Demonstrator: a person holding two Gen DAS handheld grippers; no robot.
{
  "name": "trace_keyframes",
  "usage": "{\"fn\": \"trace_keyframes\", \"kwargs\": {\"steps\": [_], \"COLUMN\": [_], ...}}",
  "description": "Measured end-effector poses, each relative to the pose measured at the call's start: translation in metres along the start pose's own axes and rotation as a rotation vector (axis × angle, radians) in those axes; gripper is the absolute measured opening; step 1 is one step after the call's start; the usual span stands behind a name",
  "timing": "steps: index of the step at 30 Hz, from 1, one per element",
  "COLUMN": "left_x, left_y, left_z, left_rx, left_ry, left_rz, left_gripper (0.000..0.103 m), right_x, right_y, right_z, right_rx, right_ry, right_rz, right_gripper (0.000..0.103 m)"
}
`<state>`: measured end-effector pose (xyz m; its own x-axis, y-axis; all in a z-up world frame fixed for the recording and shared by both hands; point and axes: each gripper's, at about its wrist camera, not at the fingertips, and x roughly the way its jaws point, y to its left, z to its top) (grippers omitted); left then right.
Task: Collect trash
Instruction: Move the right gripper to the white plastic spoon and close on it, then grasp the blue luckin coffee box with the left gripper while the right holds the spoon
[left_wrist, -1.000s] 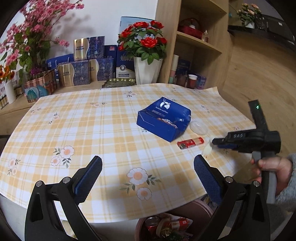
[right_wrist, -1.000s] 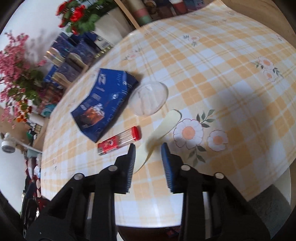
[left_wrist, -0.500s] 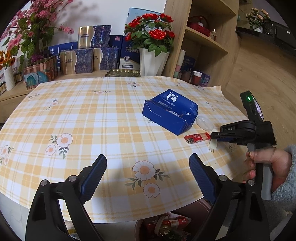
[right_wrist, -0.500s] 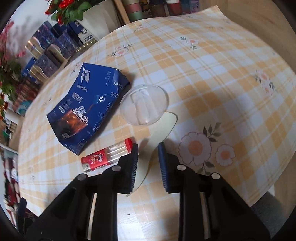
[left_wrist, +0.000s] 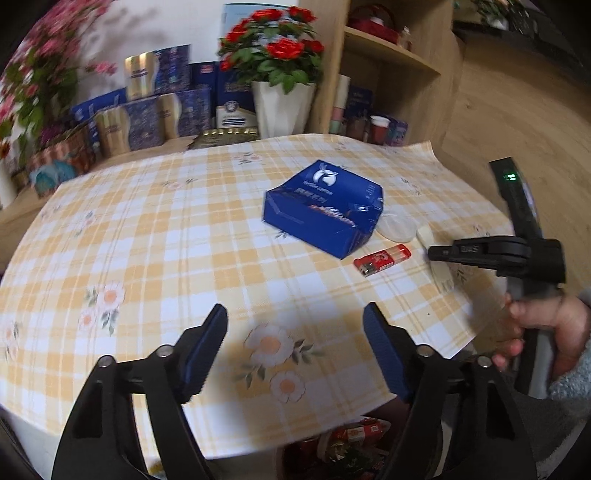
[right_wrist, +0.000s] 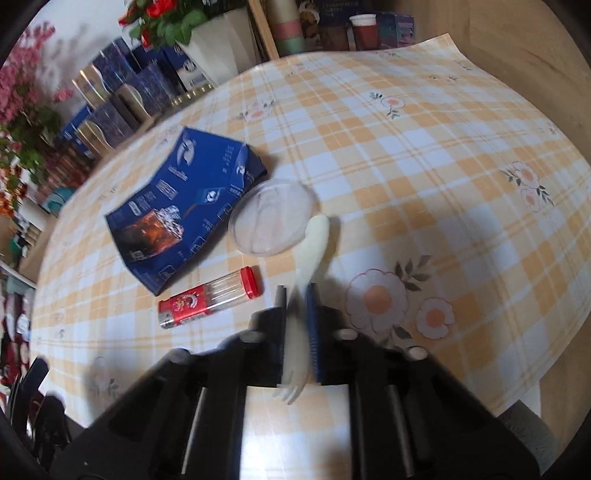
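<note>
A cream plastic fork (right_wrist: 314, 243) lies on the checked tablecloth (right_wrist: 424, 155), and my right gripper (right_wrist: 297, 295) is shut on its handle, tines toward the camera. Beside it are a clear round lid (right_wrist: 273, 218), a red lighter (right_wrist: 210, 299) and a crumpled blue coffee box (right_wrist: 184, 195). In the left wrist view the right gripper (left_wrist: 436, 254) pinches the fork (left_wrist: 424, 234) to the right of the box (left_wrist: 325, 206), lid (left_wrist: 397, 227) and lighter (left_wrist: 382, 260). My left gripper (left_wrist: 295, 347) hovers over the near table edge, jaws closing with nothing between them.
A bin with red wrappers (left_wrist: 351, 439) sits below the near table edge. A white vase of red roses (left_wrist: 280, 107), blue gift boxes (left_wrist: 147, 118) and a wooden shelf (left_wrist: 388, 48) line the far side. A person's hand (left_wrist: 546, 325) grips the right tool's handle.
The right jaws have come together onto the fork's handle. The left jaws have narrowed, and the left gripper has shifted a little over the table edge.
</note>
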<state>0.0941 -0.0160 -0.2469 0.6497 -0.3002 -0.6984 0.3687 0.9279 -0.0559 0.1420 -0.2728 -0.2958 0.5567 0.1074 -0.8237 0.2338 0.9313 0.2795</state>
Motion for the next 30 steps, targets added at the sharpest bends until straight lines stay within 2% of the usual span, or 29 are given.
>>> {"fn": "trace_keyframes", "kwargs": {"steps": [5,10,14,18,22,25,30], "left_x": [0.024,0.054,0.09,0.135,0.166,0.179,0.19], "left_y": [-0.027,-0.056,-0.08,-0.1,-0.113,-0.125,-0.137], "left_z": [0.033,0.062,0.079,0.088,0.086,0.082,0.082], "left_rx": [0.12,0.228,0.319,0.422,0.546,0.659,0.773], "left_ry": [0.036,0.085,0.158,0.255,0.323,0.343,0.34], "left_rz": [-0.013,-0.018,-0.009,0.074,0.164,0.22,0.268], "left_gripper": [0.059,0.058,0.058,0.057,0.048,0.048,0.051], "right_x": [-0.014,-0.019,-0.022,-0.024,-0.023,-0.024,-0.025], "right_y": [-0.022,-0.044,-0.061,-0.07,-0.078,-0.084,-0.093], "right_z": [-0.003,-0.002,0.001,0.001,-0.001,-0.002,0.0], "right_rx": [0.048,0.1,0.156,0.175,0.196,0.207,0.231], "right_ry": [-0.055,-0.069,-0.082,-0.094,-0.089,-0.091,-0.102], "right_rz": [0.105,0.17,0.225,0.257,0.278,0.291,0.311], "right_gripper": [0.007,0.007,0.007,0.007,0.007,0.007,0.007]}}
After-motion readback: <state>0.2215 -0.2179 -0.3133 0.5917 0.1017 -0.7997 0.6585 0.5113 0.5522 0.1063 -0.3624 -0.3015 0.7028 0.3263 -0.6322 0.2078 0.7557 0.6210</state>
